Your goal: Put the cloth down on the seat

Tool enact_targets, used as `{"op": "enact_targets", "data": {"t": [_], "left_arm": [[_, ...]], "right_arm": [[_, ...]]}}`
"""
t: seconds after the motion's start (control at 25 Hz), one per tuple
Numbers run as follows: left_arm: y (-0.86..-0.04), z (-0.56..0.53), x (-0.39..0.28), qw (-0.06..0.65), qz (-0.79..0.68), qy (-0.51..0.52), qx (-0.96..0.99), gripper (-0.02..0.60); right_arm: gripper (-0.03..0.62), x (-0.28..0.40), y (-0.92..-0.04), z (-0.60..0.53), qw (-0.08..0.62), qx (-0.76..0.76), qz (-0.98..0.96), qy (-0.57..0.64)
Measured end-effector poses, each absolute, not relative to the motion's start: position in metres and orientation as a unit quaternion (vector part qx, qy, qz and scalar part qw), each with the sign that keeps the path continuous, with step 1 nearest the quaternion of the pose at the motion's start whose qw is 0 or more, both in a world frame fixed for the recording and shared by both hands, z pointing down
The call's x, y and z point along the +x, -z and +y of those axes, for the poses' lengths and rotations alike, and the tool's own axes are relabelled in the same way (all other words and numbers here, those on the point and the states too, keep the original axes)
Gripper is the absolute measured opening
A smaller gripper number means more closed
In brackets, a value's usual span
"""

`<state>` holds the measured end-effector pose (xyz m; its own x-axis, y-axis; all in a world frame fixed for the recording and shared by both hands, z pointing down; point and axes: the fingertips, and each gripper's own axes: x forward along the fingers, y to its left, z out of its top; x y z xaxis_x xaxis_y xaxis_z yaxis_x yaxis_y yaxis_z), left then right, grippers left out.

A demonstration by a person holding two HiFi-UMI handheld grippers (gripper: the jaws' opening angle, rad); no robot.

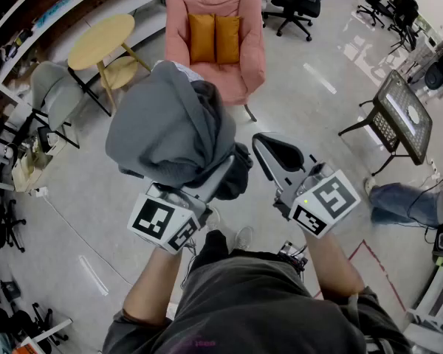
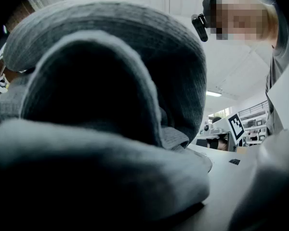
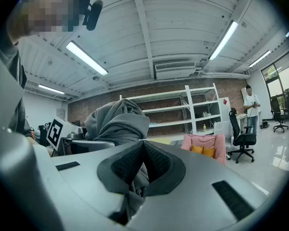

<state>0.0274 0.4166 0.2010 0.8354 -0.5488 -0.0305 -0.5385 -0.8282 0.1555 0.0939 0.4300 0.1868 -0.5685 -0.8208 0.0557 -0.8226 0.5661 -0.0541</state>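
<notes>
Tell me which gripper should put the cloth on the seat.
Left gripper: it carries the cloth, facing the pink seat. The right gripper rides beside it, jaws together.

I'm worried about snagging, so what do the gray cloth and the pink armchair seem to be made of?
The gray cloth looks like a thick, matte knit, perhaps sweatshirt jersey: fine ribbing shows in the left gripper view and it slumps in soft folds. The pink armchair seems upholstered in matte fabric over padding; its weave is too small to tell.
</notes>
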Motion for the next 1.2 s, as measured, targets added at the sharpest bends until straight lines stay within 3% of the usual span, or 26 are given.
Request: {"op": "enact_targets", "data": {"t": [0.56, 1.2], "left_arm": [[-0.225, 0.4, 0.016, 0.096, -0.305, 0.027, 0.947, 0.314], [-0.24, 0.258, -0.046, 0.12, -0.297, 0.023, 0.947, 0.314]], "right_arm": [[0.017, 0.103, -0.206, 0.407, -0.001, 0.474, -0.877, -0.073], [0.017, 0.043, -0.222, 0.269, 0.008, 0.478, -0.873, -0.094]]}}
